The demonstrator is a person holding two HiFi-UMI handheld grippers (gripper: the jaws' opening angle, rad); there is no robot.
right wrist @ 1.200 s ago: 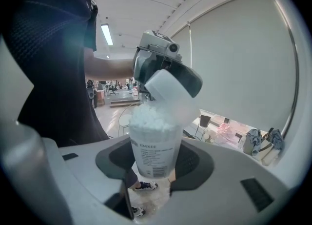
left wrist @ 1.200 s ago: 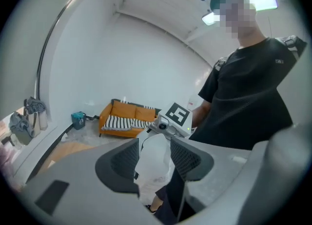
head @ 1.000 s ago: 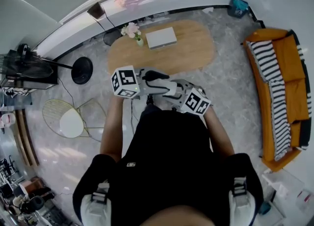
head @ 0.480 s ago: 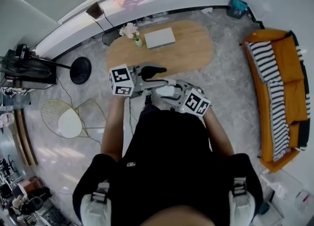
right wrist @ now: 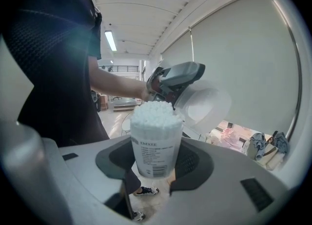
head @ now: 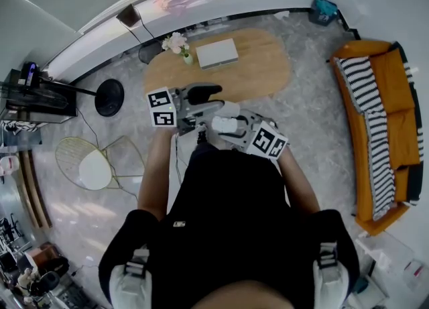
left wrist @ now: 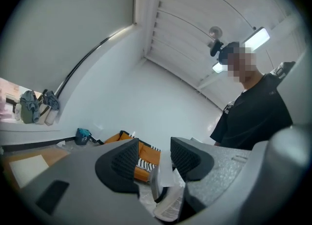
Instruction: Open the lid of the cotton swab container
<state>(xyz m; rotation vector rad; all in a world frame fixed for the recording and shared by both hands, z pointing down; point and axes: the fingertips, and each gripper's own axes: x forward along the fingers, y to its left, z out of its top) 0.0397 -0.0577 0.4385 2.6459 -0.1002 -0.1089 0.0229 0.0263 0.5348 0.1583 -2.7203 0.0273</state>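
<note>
The cotton swab container [right wrist: 155, 146] is held upright in the air in front of the person's [head: 228, 234] torso. It is clamped at its labelled lower half between the pads of the right gripper [right wrist: 157, 161], whose jaws are closed against its two sides. Its mouth is uncovered, and the white swab tips [right wrist: 153, 112] are seen packed up to the top. The translucent lid [right wrist: 204, 104] is tilted up at 2 o'clock from the mouth; whether it is joined to the container by a hinge cannot be told.

The lid's upper rim is met by the left gripper [left wrist: 155, 156], which is seen at 12 o'clock from the container in the right gripper view. In the left gripper view its jaws are set wide apart. The lid is seen edge-on between them, nearer the jaw at 3 o'clock, and a clear gap is left to the other pad, so no clamping is made out.

In the head view an oval wooden table [head: 261, 73] is found at 12 o'clock from the grippers. A flat white object [head: 218, 53] and a small vase of flowers [head: 179, 45] are carried on it. An orange sofa [head: 392, 86] is placed at 3 o'clock and a wire chair [head: 100, 163] at 9 o'clock.
</note>
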